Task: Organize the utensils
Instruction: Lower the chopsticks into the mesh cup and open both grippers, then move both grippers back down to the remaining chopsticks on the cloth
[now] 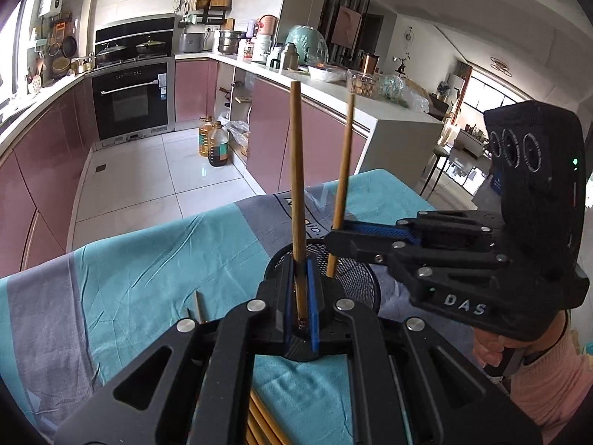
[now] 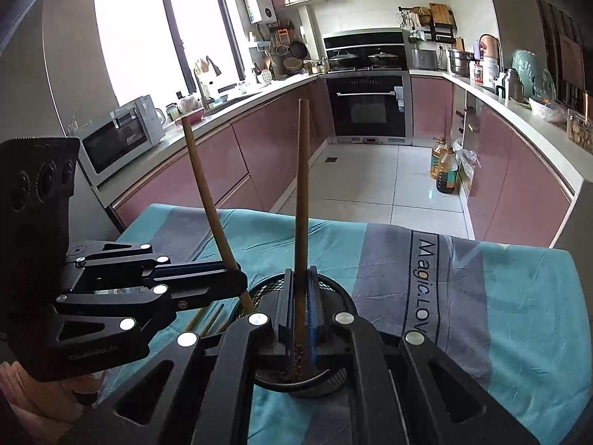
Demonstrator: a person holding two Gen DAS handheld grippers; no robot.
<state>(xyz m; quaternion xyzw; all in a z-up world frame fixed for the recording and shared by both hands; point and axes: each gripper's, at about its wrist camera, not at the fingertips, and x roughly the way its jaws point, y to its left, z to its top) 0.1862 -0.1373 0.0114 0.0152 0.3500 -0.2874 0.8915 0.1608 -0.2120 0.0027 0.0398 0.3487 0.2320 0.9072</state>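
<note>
Both my grippers are clamped shut, each on one wooden chopstick. My left gripper (image 1: 301,289) pinches its chopstick (image 1: 296,185) near the decorated lower end, the stick rising almost upright through the centre of the left wrist view. My right gripper (image 2: 301,296) holds the other chopstick (image 2: 302,204) the same way, standing at mid-frame in its own view. Both sticks hang over the black mesh holder (image 1: 355,278) on the teal and grey cloth (image 1: 148,259), near each other but apart.

I judge these sticks light, stiff and fairly smooth, so they could pivot or slip in the pads; a grip low on the shaft, as now, keeps the tip steerable into the holder.

My left wrist view shows loose chopsticks (image 1: 200,306) lying on the cloth at lower left, and more at the bottom edge under the gripper. My right wrist view shows the holder's rim (image 2: 333,289) more fully, with the right stick's patterned tip inside it.
</note>
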